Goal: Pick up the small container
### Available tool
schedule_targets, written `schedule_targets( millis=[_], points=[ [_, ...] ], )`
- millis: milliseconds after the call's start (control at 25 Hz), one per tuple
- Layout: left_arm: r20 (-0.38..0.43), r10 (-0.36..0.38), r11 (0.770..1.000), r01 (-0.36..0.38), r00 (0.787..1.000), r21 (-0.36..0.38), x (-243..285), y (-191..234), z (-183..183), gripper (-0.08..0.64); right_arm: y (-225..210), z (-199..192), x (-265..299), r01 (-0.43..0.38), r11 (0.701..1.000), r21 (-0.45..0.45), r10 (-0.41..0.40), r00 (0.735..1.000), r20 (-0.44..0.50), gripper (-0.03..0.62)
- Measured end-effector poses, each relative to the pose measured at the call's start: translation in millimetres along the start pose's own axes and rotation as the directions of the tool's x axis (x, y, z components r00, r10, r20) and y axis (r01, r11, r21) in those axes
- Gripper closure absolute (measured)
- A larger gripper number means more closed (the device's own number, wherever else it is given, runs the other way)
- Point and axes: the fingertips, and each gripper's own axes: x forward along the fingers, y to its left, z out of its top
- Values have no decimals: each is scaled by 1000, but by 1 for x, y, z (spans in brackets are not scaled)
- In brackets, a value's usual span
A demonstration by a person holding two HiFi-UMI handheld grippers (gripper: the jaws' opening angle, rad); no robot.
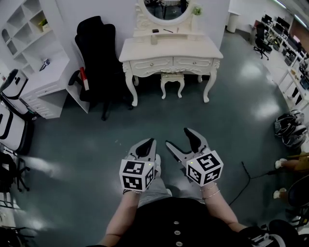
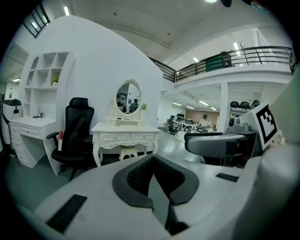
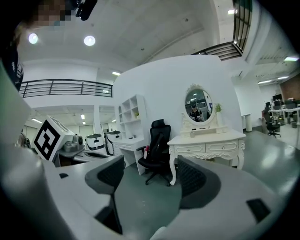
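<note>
The small container (image 1: 154,40), as best I can judge, is the little pale thing on the table (image 1: 198,48) at top centre of the head view, well apart from both grippers low in the frame. The left gripper (image 1: 147,144) has its jaws pressed together; the right gripper (image 1: 178,137) is spread wide and empty. Best to walk close first, lead with the spread one and close across the container's sides. I count two grippers, one table, one stool (image 1: 172,79), one chair (image 1: 99,53) and one mirror (image 1: 166,9).

White dressing table (image 1: 170,54); black office chair (image 1: 96,58); grey-green floor (image 1: 87,144)
</note>
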Motion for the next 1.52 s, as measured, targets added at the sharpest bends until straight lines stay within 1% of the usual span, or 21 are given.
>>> schedule_targets(
  millis=[80,160,280,400,560,600,840,1000,1120,1320,1440,1520],
  points=[
    [-9,-10,1000,10,1000,1,10,3,0,548,-11,-1,6,26,1000,9,-26,1000,-8,227],
    [-18,-23,1000,23,1000,-10,21,9,0,548,-20,-3,16,39,999,17,-39,999,-18,209],
    [-22,-38,998,37,999,-44,41,26,6,548,-30,-2,36,42,999,33,-41,999,-27,207],
    [-13,-50,997,49,999,-55,64,45,18,548,-47,2,63,46,998,32,-44,998,-35,204],
    [-4,-64,996,64,998,-67,99,77,38,548,-64,14,110,-5,999,34,7,999,-54,216],
    [-4,-70,995,69,998,-69,108,85,43,548,-69,18,121,-4,1000,29,6,998,-58,218],
    [-7,-100,991,99,995,-92,155,131,67,548,-101,44,182,47,999,11,-47,998,-52,217],
    [-2,-114,990,113,994,-85,184,160,84,548,-119,54,218,65,998,14,-64,997,-46,216],
    [-10,-135,989,134,991,-69,201,174,94,548,-130,60,239,79,996,29,-78,996,-37,218],
    [-31,-148,987,146,988,-63,216,185,92,548,-135,57,261,59,997,41,-57,996,-62,238],
    [-42,-153,985,149,987,-85,219,188,85,548,-139,51,267,53,998,42,-49,995,-91,241],
    [-47,-149,985,144,988,-96,223,194,82,548,-145,51,273,56,998,41,-52,994,-94,241]
  ],
)
